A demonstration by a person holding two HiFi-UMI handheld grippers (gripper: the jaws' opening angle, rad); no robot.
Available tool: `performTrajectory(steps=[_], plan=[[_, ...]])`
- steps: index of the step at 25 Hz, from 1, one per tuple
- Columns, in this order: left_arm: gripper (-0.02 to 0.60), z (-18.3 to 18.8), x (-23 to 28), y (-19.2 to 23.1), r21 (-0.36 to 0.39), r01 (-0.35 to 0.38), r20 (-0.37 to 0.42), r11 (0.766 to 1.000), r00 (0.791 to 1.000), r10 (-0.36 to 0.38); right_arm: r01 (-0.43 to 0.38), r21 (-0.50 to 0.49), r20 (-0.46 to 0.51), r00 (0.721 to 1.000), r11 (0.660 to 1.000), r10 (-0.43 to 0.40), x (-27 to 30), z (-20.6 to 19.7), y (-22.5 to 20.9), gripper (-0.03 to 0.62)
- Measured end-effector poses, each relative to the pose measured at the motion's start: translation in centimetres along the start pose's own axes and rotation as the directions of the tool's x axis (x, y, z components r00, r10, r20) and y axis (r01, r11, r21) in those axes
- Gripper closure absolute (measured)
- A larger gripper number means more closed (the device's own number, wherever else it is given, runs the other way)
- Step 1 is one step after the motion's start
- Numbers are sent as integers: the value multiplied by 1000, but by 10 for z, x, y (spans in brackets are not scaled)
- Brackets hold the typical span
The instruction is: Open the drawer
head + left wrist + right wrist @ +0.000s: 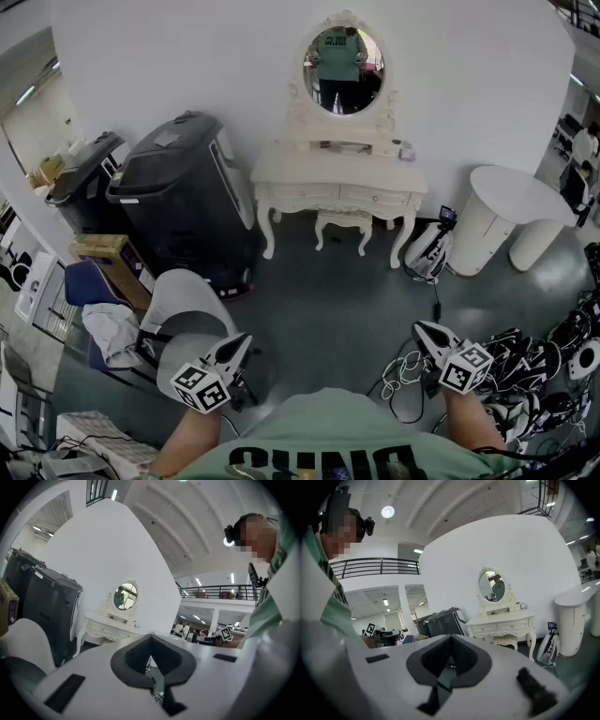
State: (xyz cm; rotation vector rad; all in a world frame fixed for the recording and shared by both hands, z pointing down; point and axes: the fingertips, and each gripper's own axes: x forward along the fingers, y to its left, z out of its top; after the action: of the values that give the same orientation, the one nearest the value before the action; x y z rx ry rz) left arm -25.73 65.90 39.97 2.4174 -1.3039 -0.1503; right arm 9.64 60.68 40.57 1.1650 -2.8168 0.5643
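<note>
Green shirt [328, 431] fills the near edge of the head view, and just past it come the two tools I am steering. The left gripper [244, 341] is held out level at the near left, its jaws pressed together with nothing between them (its own view shows the dark pads meeting at the tip). The right gripper [420, 328] is at the near right, tipped slightly downward, and it too is clenched on nothing. Both point toward the far wall and touch nothing.

Outward from the left one, a grey chair [187, 309] stands close by on its left, with a cardboard box [111, 258] further left and black bins [183, 192] beyond, against the wall. Near the right one, a tangle of cables [405, 370] lies on the grey floor [328, 309].

Well apart from both tools, at the far centre, a cream dressing table [337, 169] stands against the white wall, with an oval mirror [343, 58] on top and a small stool [342, 223] tucked beneath. Its left drawer [302, 194] and right drawer [375, 197] sit side by side under the tabletop, and both look pushed in. A black-and-white bag [429, 251] leans by the table's right legs, and a white round stand [506, 202] is further right.
</note>
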Motion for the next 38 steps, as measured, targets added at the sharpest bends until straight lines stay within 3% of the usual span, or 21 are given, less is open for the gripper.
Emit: performTrajectory(steps=[20,38], plan=[[572,-1,21,-8,11,5,-24,1000,1000,-4,-23,45,47,999,999,21,-3,5,-15,583],[572,-21,110,-91,16,-5,-32,1000,999,5,-93,44,73,993,995,90,-62,26,-107,582]])
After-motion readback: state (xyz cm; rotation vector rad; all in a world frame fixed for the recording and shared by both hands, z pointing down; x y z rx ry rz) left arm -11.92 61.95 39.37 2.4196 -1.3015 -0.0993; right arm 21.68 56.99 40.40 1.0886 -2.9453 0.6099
